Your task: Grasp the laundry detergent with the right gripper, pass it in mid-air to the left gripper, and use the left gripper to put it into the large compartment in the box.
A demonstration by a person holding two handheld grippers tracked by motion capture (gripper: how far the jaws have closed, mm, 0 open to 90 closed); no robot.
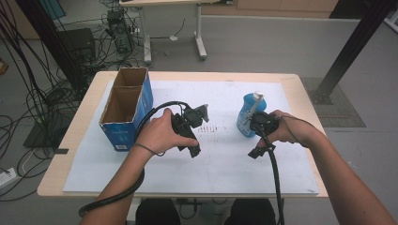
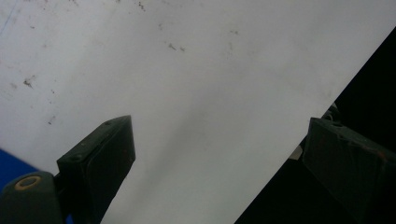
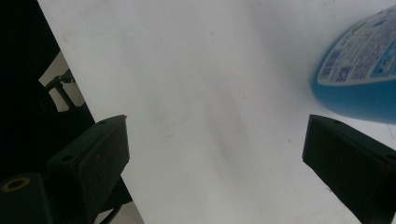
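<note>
A blue bottle (image 1: 249, 113) with a white cap stands on the white sheet (image 1: 220, 164) at the right. It also appears at the upper right of the right gripper view as the bottle's blue labelled side (image 3: 359, 74). My right gripper (image 1: 260, 136) is just in front of the bottle, and its jaws stand wide apart over bare sheet: the right gripper (image 3: 217, 121) is open and holds nothing. My left gripper (image 1: 190, 136) hovers over the middle of the sheet. In its own view the left gripper (image 2: 219, 126) is open and empty too.
An open-topped blue cardboard box (image 1: 126, 108) with two compartments stands at the left of the table (image 1: 56, 173). A sliver of the box's blue wall (image 2: 11, 165) shows by the left jaw. Cables, a black post (image 1: 356, 42) and desk legs lie beyond the far edge.
</note>
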